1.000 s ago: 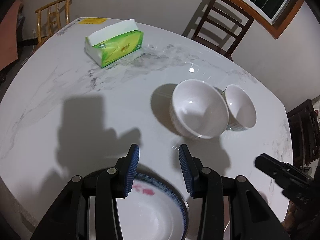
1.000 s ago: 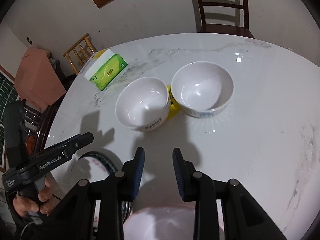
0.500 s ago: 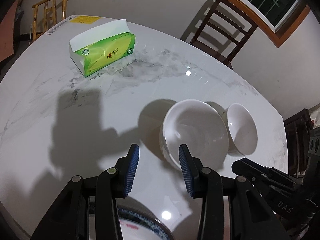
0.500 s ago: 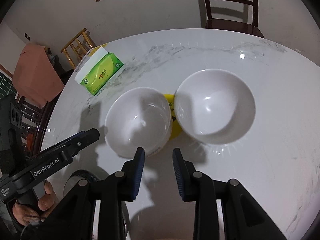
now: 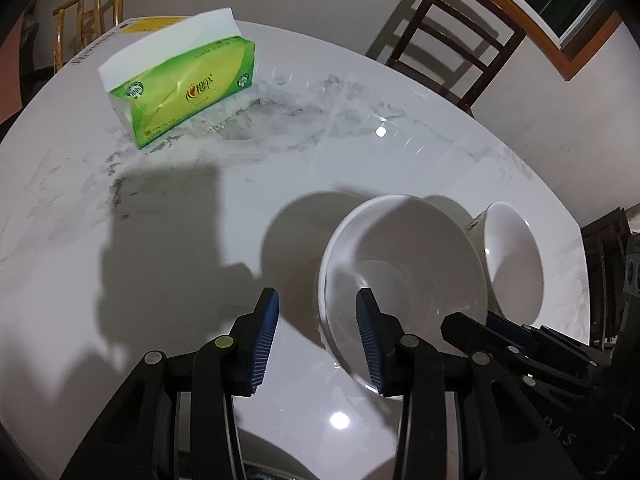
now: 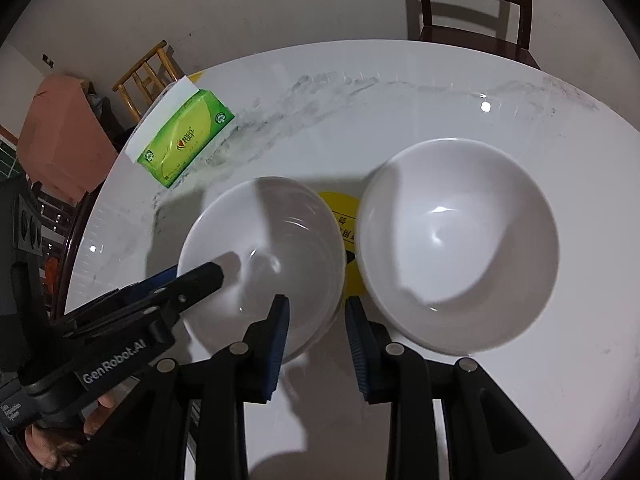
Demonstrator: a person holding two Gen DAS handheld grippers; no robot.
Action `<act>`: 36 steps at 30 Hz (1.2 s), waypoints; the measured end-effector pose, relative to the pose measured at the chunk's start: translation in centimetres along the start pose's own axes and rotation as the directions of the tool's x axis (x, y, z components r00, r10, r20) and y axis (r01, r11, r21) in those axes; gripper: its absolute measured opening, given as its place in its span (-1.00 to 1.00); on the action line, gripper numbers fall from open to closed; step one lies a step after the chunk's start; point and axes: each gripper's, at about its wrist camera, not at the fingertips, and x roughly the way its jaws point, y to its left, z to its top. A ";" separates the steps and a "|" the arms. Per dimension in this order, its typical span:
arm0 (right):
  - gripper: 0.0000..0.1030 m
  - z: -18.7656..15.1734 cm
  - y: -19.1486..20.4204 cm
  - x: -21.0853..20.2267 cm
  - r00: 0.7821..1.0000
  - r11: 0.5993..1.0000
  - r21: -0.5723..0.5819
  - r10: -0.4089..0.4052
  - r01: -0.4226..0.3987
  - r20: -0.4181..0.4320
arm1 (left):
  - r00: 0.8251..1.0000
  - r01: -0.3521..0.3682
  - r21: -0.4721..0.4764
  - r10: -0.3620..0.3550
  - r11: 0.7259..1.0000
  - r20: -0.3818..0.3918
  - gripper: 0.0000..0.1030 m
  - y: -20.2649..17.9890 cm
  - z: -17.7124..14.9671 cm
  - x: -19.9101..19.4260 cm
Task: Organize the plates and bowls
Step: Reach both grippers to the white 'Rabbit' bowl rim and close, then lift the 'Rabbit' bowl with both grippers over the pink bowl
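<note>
Two white bowls stand side by side on the marble table [image 5: 120, 240]. Both grippers straddle the rim of the left bowl [image 5: 404, 276] [image 6: 260, 256]. My left gripper [image 5: 317, 296] is closing, with that bowl's near left rim between its jaws and a gap still showing at the outer pad. My right gripper [image 6: 317, 302] stands over the same bowl's right rim, one finger inside, one outside, and the pads are not seen pressing. The other bowl [image 5: 516, 264] [image 6: 460, 240] sits just to the right. A plate [image 5: 280, 460] peeks out at the bottom edge.
A green tissue pack [image 5: 180, 92] [image 6: 184, 140] lies at the far left of the table. A yellow sticker [image 6: 344, 232] shows between the bowls. A dark wooden chair [image 5: 452, 40] and a bamboo chair [image 5: 84, 20] stand beyond the table. A hand [image 6: 52, 440] holds the left gripper.
Both grippers have moved forward and down, from over the plate to the left bowl, whose rim now lies between each pair of jaws. The plate has slid almost out of view.
</note>
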 end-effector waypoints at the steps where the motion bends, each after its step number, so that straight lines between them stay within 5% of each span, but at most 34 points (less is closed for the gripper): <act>1: -0.46 0.0 0.0 0.1 1.000 1.000 -0.003 -0.001 0.001 0.000 | 1.000 0.001 -0.001 -0.001 1.000 -0.006 -0.43 0.0 0.0 0.3; 7: -0.61 0.2 -0.4 0.3 1.000 1.000 0.000 -0.001 0.001 -0.001 | 0.999 0.023 -0.001 -0.023 1.000 -0.038 -0.70 -0.1 -0.3 1.4; 18: -0.68 -0.4 -0.7 -1.8 0.999 1.000 0.012 -0.008 0.007 0.042 | 0.999 0.019 0.027 -0.018 0.999 -0.028 -0.71 -1.3 -1.0 -0.4; 36: -0.68 -5.2 -1.3 -11.8 0.986 0.999 0.022 -0.046 0.043 0.161 | 0.998 0.057 0.131 -0.062 0.990 0.031 -0.68 -7.0 -4.5 -7.6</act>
